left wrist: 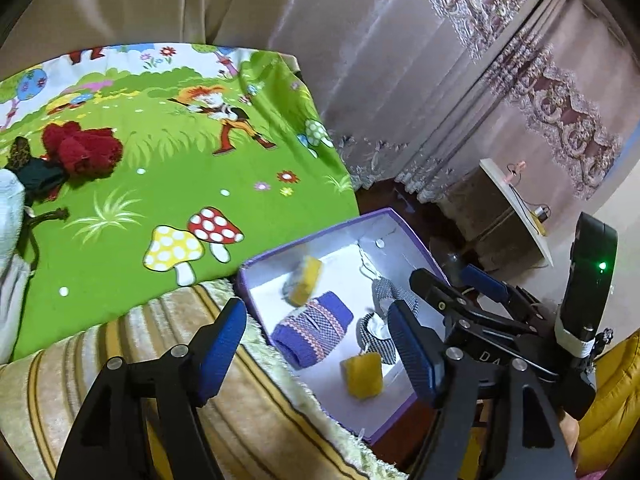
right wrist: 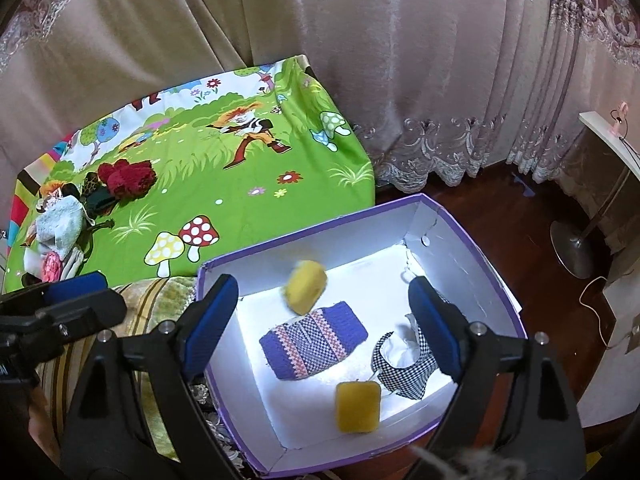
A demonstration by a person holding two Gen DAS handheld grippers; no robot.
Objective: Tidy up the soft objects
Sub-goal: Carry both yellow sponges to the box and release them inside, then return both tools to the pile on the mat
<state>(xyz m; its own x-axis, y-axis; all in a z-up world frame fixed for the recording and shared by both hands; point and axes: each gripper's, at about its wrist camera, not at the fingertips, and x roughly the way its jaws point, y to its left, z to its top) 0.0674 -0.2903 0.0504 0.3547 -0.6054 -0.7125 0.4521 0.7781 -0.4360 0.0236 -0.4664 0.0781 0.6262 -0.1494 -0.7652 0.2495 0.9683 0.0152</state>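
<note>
A purple box (right wrist: 484, 256) with a white inside stands beside the bed. In it lie a purple knitted piece (right wrist: 314, 344) (left wrist: 312, 330), a black-and-white checked cloth (right wrist: 404, 368) (left wrist: 380, 344) and a yellow sponge (right wrist: 357, 406) (left wrist: 362, 376). A second yellow sponge (right wrist: 306, 288) (left wrist: 306, 280) is blurred near the box's far wall, untouched by any pad. My right gripper (right wrist: 322, 284) stands open over the box. My left gripper (left wrist: 316, 308) is open too, above the box's near-left edge. A red knitted item (left wrist: 82, 148) (right wrist: 128, 178) lies on the green cartoon sheet (left wrist: 180, 184).
A pile of light cloths (right wrist: 60, 224) and a dark green item (left wrist: 40, 178) sit at the sheet's left. A striped beige blanket (left wrist: 240, 400) covers the near bed edge. Curtains (right wrist: 400, 60) hang behind. A fan base (right wrist: 572, 248) and a white-topped stand (left wrist: 516, 208) occupy the wooden floor.
</note>
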